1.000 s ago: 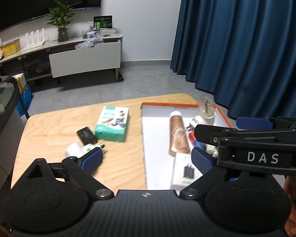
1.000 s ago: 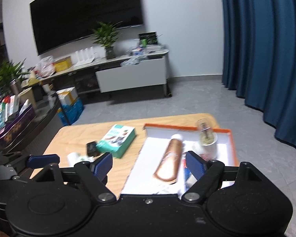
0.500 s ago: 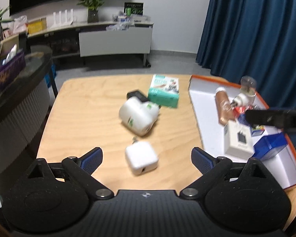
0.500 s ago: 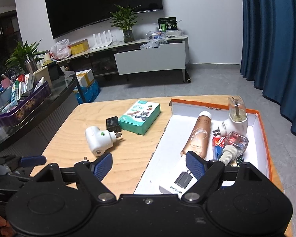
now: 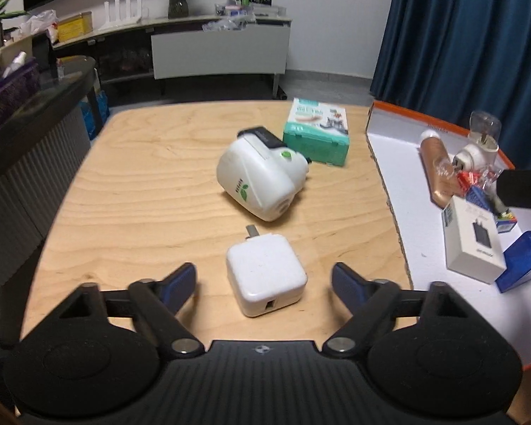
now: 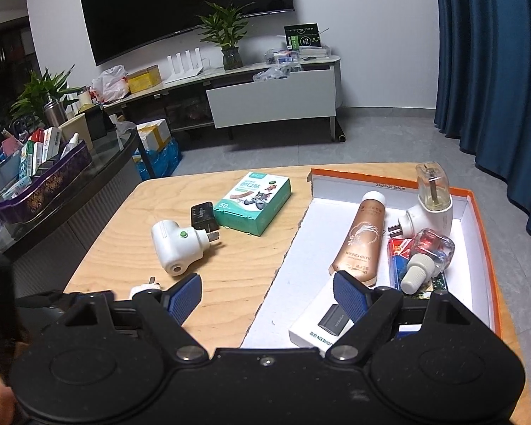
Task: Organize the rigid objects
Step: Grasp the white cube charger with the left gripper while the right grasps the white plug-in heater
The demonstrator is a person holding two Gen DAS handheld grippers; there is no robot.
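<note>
A: We are bringing the left gripper (image 5: 263,278) down over the white charger cube (image 5: 266,278), which is lying on the wooden table (image 5: 141,191) just in front of the white plug-in vaporizer (image 5: 262,180). How is it sitting relative to our fingers?

B: It is lying squarely between them, with a clear gap on each side. The jaws have just been closing in, but the pads are not touching it yet, so we are not gripping anything.

A: How are we expecting it to handle?

B: We are judging it to be light, hard and rigid, with a smooth, glossy shell that may slip. We are aiming for the two flat side faces, near the middle, keeping away from the metal prongs at the far end and the port at the near end.

A: And the right gripper (image 6: 267,295)?

B: It is hovering over the near edge of the orange-rimmed box (image 6: 478,248), fingers spread wide and holding nothing. We are thinking the cube belongs in there.
</note>
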